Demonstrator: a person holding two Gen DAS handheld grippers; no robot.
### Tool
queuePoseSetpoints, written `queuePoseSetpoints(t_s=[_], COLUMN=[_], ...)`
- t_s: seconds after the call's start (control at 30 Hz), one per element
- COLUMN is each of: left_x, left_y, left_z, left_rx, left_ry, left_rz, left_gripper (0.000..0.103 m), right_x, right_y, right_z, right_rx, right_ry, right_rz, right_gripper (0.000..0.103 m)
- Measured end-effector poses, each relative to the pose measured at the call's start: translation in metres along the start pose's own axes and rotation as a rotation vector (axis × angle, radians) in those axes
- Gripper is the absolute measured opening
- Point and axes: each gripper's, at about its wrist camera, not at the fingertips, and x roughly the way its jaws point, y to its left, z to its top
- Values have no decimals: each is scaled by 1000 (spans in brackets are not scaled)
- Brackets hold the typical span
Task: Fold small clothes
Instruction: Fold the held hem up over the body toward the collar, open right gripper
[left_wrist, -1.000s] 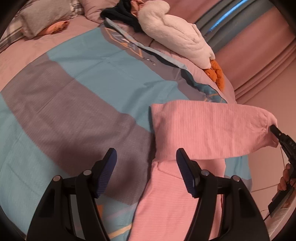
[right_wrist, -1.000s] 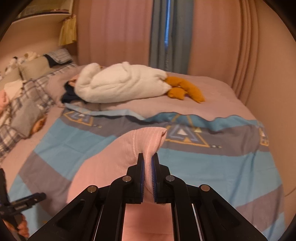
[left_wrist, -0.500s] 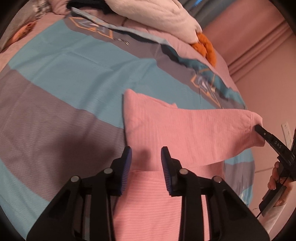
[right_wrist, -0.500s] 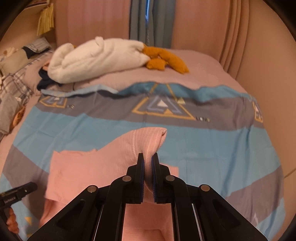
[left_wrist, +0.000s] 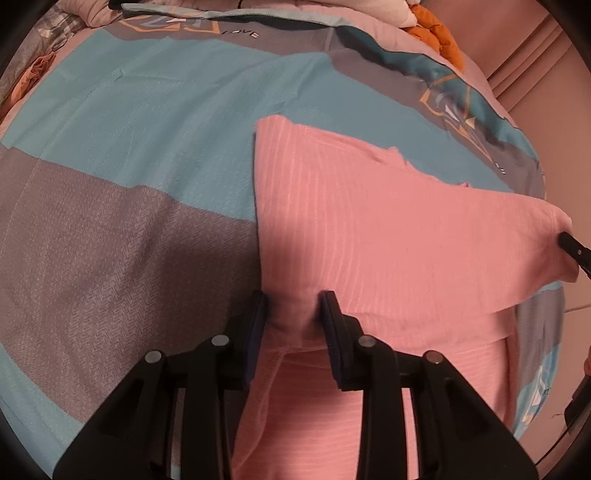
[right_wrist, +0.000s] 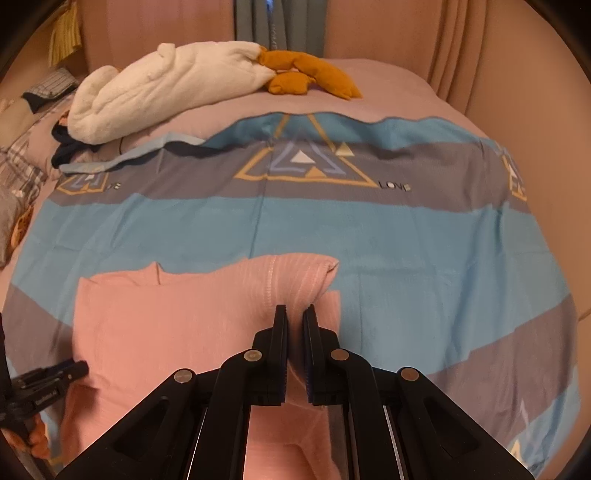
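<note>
Both grippers, left and right, are pinching the 2 near corners of the pink garment lying mid-bed, where uneven tension is risking a skewed fold.

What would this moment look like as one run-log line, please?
stage: folding | left tongs: pinching pink garment | right tongs: shut on garment edge | surface: striped bedspread
</note>
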Motion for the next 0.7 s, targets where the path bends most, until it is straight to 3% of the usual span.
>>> queuePoseSetpoints(t_s=[0.7], left_x=[3], left_y=[6], left_z=[-2], left_rx=[-37], left_ry=[-29], left_rz=[9], left_gripper=[34], right_x=[62], right_y=[-43], right_z=[-30], right_rx=[155], right_ry=[157], right_rz=[25], right_gripper=[8])
